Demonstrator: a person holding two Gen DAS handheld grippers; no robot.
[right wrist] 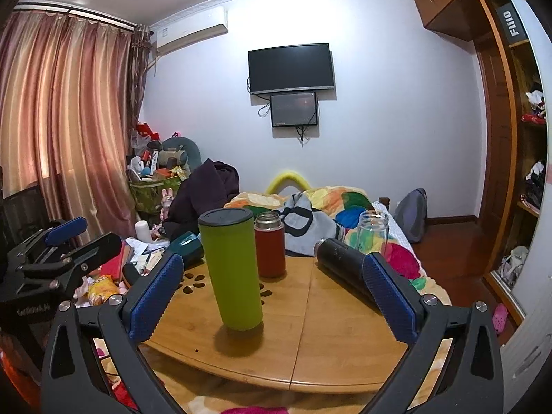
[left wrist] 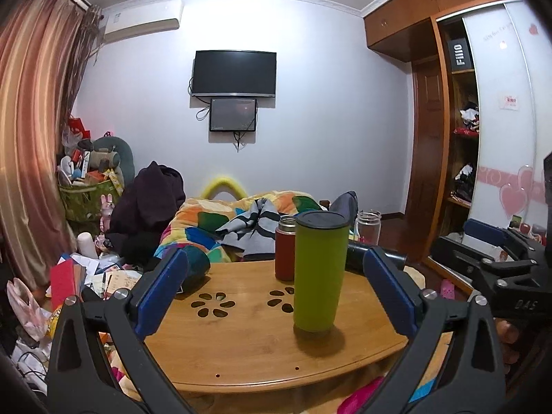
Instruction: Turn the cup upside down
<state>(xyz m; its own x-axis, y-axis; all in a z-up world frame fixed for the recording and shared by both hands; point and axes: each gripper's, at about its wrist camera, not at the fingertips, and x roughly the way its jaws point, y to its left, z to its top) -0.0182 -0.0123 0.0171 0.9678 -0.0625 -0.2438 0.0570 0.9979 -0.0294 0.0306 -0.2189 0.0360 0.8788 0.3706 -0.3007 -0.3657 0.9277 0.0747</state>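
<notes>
A red flask (right wrist: 270, 249) is standing upright on the bamboo table (right wrist: 327, 338); a black bottle (right wrist: 341, 266) is lying on its side near the table's far right edge; a clear glass jar (right wrist: 372, 232) is standing open behind it; a dark teal bottle (right wrist: 186, 248) is lying at the far left; a colourful quilt (left wrist: 207, 220) is spreading across the bed beyond; a black television (left wrist: 234, 73) is hanging on the wall.
</notes>
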